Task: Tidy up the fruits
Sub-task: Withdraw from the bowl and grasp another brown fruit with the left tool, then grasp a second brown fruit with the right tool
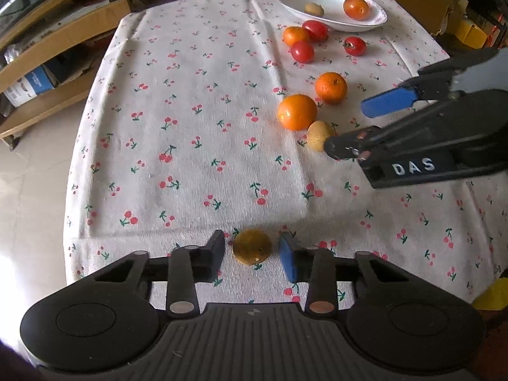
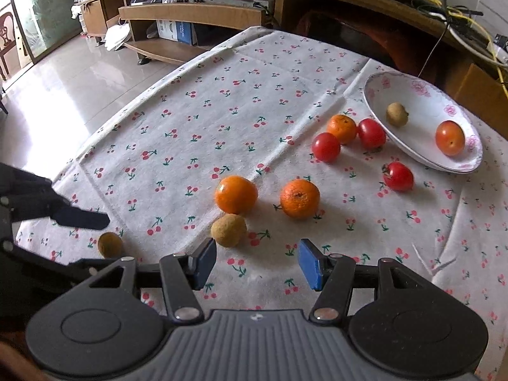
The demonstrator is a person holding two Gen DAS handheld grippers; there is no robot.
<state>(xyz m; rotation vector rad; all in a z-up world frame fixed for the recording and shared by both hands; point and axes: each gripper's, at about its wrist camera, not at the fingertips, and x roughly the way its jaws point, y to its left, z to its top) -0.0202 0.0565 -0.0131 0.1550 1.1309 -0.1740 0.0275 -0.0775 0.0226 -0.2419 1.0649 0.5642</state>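
A small brown round fruit (image 1: pixel 252 247) lies on the cherry-print cloth between the fingers of my left gripper (image 1: pixel 253 250). The pads stand close on either side with slim gaps, so the gripper is open. In the right wrist view the same fruit (image 2: pixel 109 244) sits at the left. My right gripper (image 2: pixel 257 263) is open with nothing between its fingers. A second brown fruit (image 2: pixel 228 230) lies just ahead of its left finger. Beyond are two oranges (image 2: pixel 236 194) (image 2: pixel 299 198). A white flowered plate (image 2: pixel 374 101) holds a brown fruit (image 2: pixel 397 114) and an orange-red one (image 2: pixel 450 137).
Three red tomatoes (image 2: pixel 325 147) (image 2: pixel 371 133) (image 2: pixel 398 176) and a small orange (image 2: pixel 342 128) lie near the plate. The table edge drops to a tiled floor (image 2: pixel 63 89) at the left. Wooden shelves (image 2: pixel 190 16) with boxes and cables stand behind.
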